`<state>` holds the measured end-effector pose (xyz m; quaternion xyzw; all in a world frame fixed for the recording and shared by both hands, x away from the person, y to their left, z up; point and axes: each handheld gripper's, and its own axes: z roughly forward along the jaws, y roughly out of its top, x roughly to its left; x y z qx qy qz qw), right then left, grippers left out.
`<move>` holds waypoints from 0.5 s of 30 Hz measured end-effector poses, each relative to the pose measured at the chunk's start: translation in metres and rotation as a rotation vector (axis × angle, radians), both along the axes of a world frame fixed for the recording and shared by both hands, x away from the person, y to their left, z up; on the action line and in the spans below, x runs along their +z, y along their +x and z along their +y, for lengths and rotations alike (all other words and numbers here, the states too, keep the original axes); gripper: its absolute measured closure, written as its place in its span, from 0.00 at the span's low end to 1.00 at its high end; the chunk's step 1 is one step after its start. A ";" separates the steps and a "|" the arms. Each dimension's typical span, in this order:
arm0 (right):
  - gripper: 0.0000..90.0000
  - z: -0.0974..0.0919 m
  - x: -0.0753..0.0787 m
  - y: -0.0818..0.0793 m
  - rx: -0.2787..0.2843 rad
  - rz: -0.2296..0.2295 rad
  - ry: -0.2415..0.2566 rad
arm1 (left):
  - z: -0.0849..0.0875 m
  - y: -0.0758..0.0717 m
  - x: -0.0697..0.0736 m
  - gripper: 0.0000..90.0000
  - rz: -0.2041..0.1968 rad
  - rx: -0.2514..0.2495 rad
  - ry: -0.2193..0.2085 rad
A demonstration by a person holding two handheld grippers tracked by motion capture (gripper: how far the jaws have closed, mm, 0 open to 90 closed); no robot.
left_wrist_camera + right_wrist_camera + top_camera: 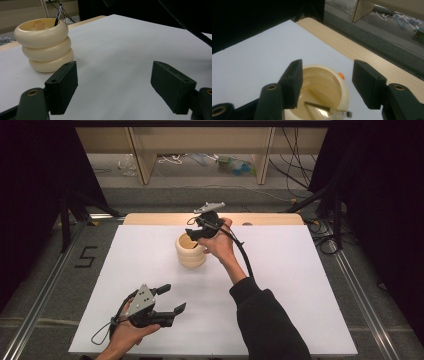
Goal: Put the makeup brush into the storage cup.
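right gripper jaws apart, empty, above cup; pen seemingly inside.

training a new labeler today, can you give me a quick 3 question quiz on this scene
1. True or false: the pen leans inside the cream ribbed cup.
2. Which gripper hangs right over the cup? A) the left gripper B) the right gripper C) neither
3. In a few words: what lies between the left gripper's jaws?

Key:
1. True. The pen's lower end rests in the cup and its top end sticks past the rim.
2. B. Its jaws stand open above the cup's mouth, clear of the pen.
3. Nothing; the jaws are wide open over the bare white table top.
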<state>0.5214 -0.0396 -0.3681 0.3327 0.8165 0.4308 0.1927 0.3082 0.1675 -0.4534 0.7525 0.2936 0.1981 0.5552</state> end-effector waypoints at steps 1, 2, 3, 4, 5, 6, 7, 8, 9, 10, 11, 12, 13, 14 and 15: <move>0.45 -0.001 0.001 -0.001 -0.001 0.000 -0.002 | 0.000 0.000 0.000 0.24 0.000 0.000 -0.001; 0.44 -0.002 0.003 -0.002 0.004 -0.005 -0.005 | 0.000 0.000 0.000 0.24 0.000 0.000 0.001; 0.45 -0.004 0.005 -0.004 -0.002 -0.001 -0.005 | 0.000 0.000 0.000 0.24 0.001 0.000 0.001; 0.45 -0.006 0.006 -0.006 0.000 -0.007 0.002 | 0.000 0.001 -0.001 0.24 0.001 -0.004 -0.005; 0.45 -0.007 0.007 -0.007 0.006 -0.019 0.012 | 0.000 0.000 0.000 0.24 0.003 0.001 0.002; 0.44 -0.009 0.008 -0.010 0.014 -0.015 0.020 | -0.001 0.000 0.000 0.24 0.007 0.000 -0.003; 0.44 -0.010 0.009 -0.011 0.014 -0.013 0.026 | -0.001 0.000 -0.001 0.24 0.006 -0.002 -0.011; 0.43 -0.012 0.010 -0.013 0.022 -0.014 0.032 | -0.001 0.000 -0.001 0.24 0.006 -0.001 -0.011; 0.41 -0.013 0.011 -0.015 0.025 -0.012 0.044 | 0.000 0.000 0.000 0.24 -0.001 -0.003 -0.002; 0.38 -0.014 0.012 -0.017 0.036 -0.020 0.055 | 0.000 0.000 0.000 0.24 0.001 0.002 0.001; 0.37 -0.015 0.012 -0.019 0.038 -0.023 0.068 | 0.000 0.000 0.000 0.24 0.001 0.003 0.000; 0.36 -0.017 0.014 -0.022 0.042 -0.028 0.071 | 0.000 0.001 -0.001 0.24 -0.001 0.002 -0.004; 0.35 -0.019 0.015 -0.024 0.045 -0.035 0.071 | 0.000 0.001 -0.001 0.24 -0.001 0.000 -0.007; 0.34 -0.021 0.016 -0.027 0.044 -0.029 0.079 | 0.000 0.001 -0.001 0.24 -0.001 0.003 -0.004; 0.33 -0.023 0.017 -0.028 0.046 -0.038 0.084 | 0.000 0.001 0.000 0.24 0.002 0.006 -0.002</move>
